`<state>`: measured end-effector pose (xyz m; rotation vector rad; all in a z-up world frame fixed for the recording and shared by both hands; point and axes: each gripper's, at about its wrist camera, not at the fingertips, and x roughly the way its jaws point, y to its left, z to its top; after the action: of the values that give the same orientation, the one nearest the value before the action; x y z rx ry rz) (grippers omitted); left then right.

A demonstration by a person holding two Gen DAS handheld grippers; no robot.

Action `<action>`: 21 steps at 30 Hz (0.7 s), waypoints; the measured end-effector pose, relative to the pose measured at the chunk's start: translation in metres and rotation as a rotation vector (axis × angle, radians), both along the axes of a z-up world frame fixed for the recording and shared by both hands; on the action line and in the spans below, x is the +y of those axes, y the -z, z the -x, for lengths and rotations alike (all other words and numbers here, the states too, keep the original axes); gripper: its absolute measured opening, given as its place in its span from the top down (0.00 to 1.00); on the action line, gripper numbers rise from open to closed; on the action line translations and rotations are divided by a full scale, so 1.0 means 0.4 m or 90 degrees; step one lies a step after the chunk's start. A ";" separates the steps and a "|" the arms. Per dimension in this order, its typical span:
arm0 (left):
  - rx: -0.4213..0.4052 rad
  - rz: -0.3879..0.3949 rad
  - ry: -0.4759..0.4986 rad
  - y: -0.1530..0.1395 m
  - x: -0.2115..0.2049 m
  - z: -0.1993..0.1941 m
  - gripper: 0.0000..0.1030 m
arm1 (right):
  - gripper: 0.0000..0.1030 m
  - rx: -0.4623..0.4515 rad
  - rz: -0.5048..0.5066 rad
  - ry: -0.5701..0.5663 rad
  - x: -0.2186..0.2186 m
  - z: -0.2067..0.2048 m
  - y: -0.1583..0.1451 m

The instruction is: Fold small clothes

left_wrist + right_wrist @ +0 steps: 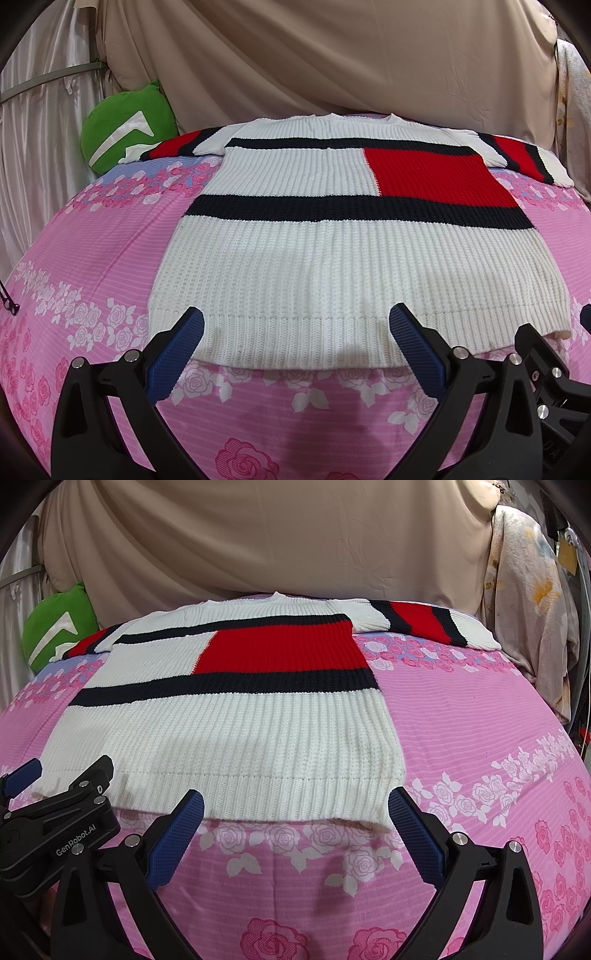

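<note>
Sweater: my knit sweater (354,266) lies flat on the bed, front up, hem toward me and neck far away. It is white with two dark stripes and a red block. Both sleeves are stretched out to the sides.
Bed: the bed (92,266) has a pink sheet with roses on it.
My left gripper: my left gripper (295,325) is spread wide. Nothing is between its blue pads (177,354). It sits over the left part of the hem, and I cannot tell if it touches the knit.
My right gripper: my right gripper (295,805) is spread wide too, and it holds nothing. It sits over the right part of the hem, with one pad by the sweater's right corner.
Side by side: in the right wrist view my left gripper (22,775) shows at the left edge, near the hem.
Pillow: a green pillow (125,129) leans at the far left corner of the bed.
Back: a tan cloth (332,55) hangs behind the bed.
</note>
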<state>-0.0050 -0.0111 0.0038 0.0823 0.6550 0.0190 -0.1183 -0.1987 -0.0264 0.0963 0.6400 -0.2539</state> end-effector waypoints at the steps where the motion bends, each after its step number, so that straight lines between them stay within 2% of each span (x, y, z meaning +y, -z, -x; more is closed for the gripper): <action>1: 0.000 0.000 0.000 0.000 0.000 0.000 0.05 | 0.05 0.000 0.000 0.000 0.000 0.000 0.000; 21: 0.001 -0.001 0.000 0.000 -0.001 0.002 0.05 | 0.05 0.005 0.004 0.004 0.004 -0.001 0.008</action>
<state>-0.0058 -0.0115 0.0037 0.0843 0.6559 0.0201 -0.1177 -0.1971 -0.0295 0.0913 0.6474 -0.2627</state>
